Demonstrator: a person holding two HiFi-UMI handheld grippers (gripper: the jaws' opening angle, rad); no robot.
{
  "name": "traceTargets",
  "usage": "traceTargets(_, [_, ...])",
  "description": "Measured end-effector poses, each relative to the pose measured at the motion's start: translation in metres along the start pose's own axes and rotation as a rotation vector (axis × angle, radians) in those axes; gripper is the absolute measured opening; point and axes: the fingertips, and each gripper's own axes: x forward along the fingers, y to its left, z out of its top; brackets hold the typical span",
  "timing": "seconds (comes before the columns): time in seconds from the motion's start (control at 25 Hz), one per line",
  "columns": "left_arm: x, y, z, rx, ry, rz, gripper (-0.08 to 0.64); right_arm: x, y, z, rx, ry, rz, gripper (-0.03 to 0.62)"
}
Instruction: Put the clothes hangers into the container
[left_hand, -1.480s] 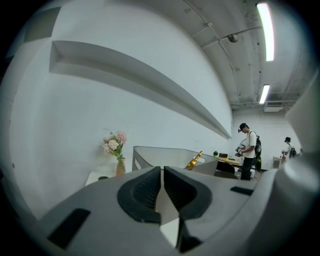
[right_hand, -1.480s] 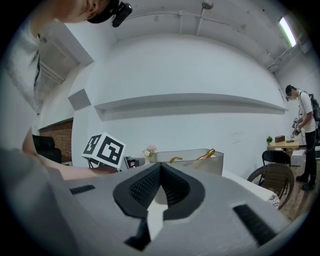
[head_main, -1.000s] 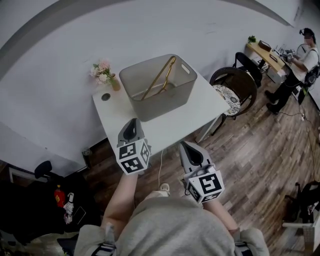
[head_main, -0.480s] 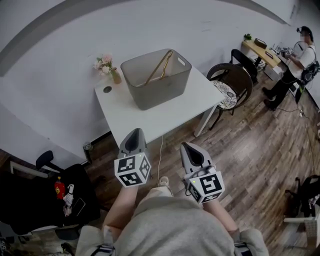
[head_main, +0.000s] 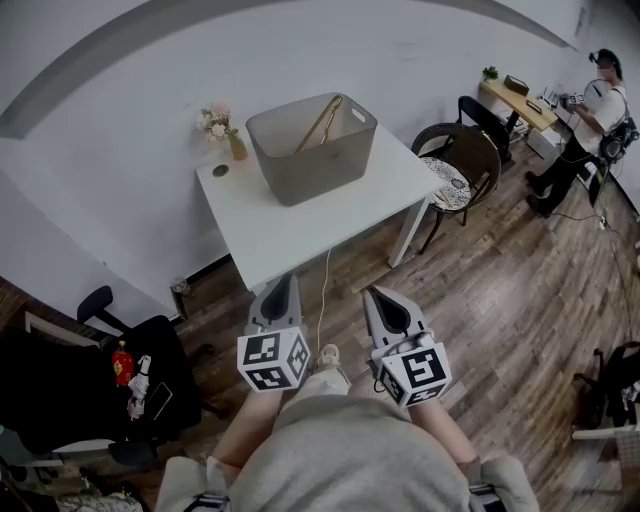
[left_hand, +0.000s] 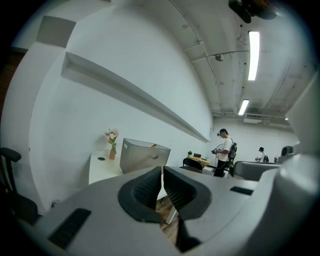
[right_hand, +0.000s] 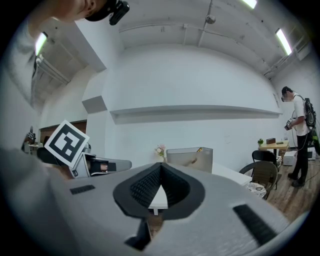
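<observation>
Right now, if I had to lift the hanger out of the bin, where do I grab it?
Probably by its upper end, coming from straight above. The hanger leans tilted inside the bin, with its top end up at the far rim. The tall walls block any approach from the side, and the thin bar should fit between the jaws.

This looks like an open office or lab room, with bare white walls, a wood-plank floor (head_main: 520, 300) and an exposed ceiling with strip lights (left_hand: 254, 48). A white worktop (head_main: 300, 225) stands by the wall. An office chair (head_main: 100, 305) sits near left, and a person (head_main: 590, 120) stands at a far-right desk (head_main: 520, 100).
</observation>
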Motion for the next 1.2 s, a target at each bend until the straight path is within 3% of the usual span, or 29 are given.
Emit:
traceTargets(0.68, [-0.086,-0.044,-0.044,0.035,0.038,-0.079,0.015,-0.072,0.032,-0.027,0.01,0.01,-0.01,0.002])
traceTargets(1.2, [-0.085,-0.051,-0.042,0.038,0.039,-0.094,0.015,-0.074,0.033,-0.029,-0.02,0.036,-0.007,0.0])
